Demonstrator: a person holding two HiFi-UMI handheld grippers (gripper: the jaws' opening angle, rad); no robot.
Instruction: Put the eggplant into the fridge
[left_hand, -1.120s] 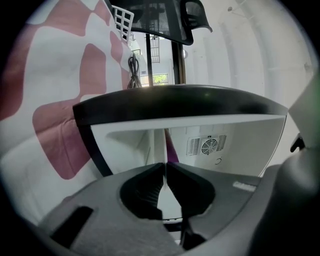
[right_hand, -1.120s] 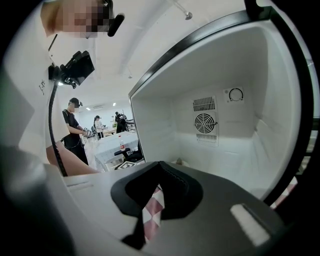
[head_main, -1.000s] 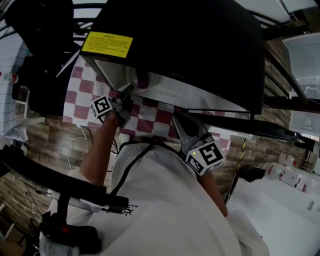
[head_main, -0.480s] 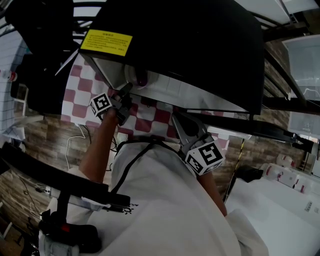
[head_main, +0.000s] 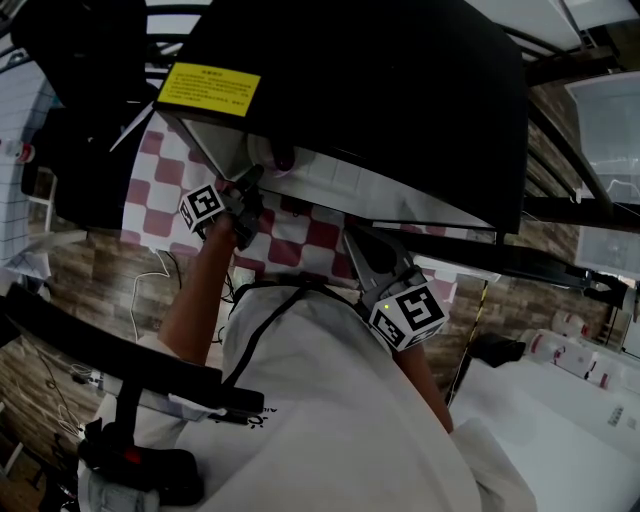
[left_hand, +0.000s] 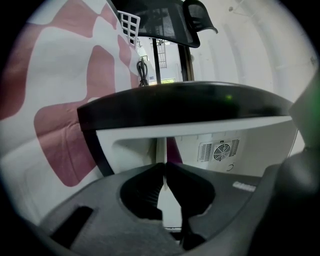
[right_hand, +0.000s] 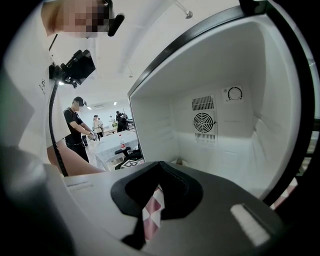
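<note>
- Left claw (left_hand: 164, 166): jaws drawn together, tips meeting, nothing between them. It points level at the open mouth of the fridge (right_hand: 155, 120).
- Eggplant (head_main: 283, 157): a purple body lying inside the fridge, just ahead of the left claw's tips and slightly to their right. It appears to be apart from them. The left gripper view shows only a sliver of it, so its full lie cannot be made out.
- Right claw (right_hand: 159, 165): jaws likewise closed and empty, and tilted downward. It is held outside the fridge mouth, to the right of the left claw and well short of the fan grille (right_hand: 203, 121) on the back wall.
- Checked cloth (head_main: 300, 235): covers the surface beneath both claws.
- Judgement: the eggplant appears to be placed. The step in hand is clearing the left claw from the opening.
- Recommended method: draw the left claw straight back along its own line. Keep the jaws closed so no pad snags the eggplant or the rim. Avoid any sweep to the claw's right, where the eggplant lies close.
- Check before leaving: the eggplant seems to sit near the front edge. If it overhangs the rim, nudge it deeper with the closed tips.
- Risk: a rounded body this close to the edge may roll out towards the claw if brushed.
- Door: not identified with certainty in any view.
</note>
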